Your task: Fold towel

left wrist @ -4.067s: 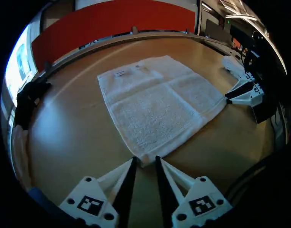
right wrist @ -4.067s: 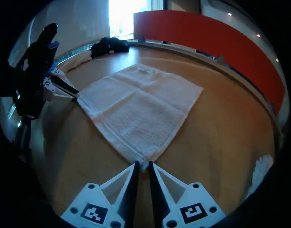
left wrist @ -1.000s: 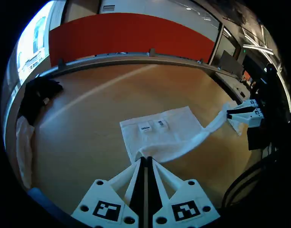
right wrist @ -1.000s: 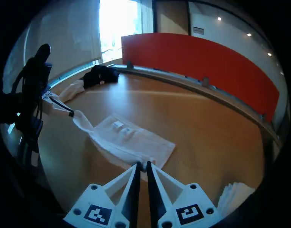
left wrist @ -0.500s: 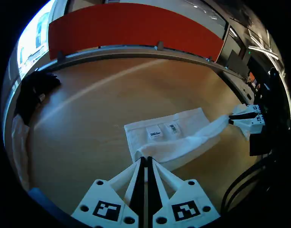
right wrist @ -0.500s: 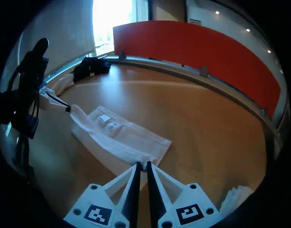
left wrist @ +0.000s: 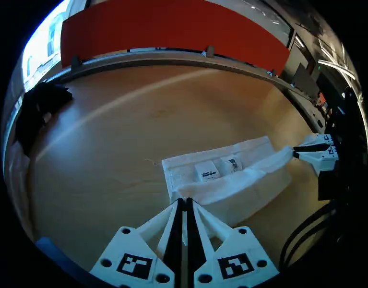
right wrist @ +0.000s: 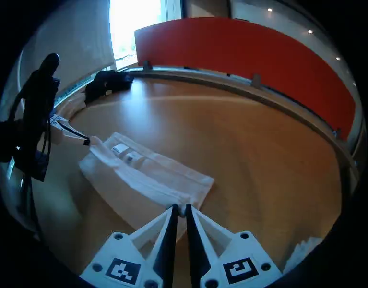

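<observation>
White terry towel (left wrist: 241, 192) is lying partly doubled on the wooden surface (left wrist: 112, 144), its lifted edge stretching between two corners. Left claw (left wrist: 184, 200) and right claw (right wrist: 180, 207) are each clamping one of those corners, closed tight on the cloth. Judging from this, both should be lowering level, keeping that edge taut and meeting the far edge squarely before releasing.

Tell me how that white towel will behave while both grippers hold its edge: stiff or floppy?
Probably floppy: the towel sags in a soft band between the left gripper and right gripper. Likely light: pinched corners alone lift its edge. Released, it should drape flat like its lower layer on the table.
</observation>
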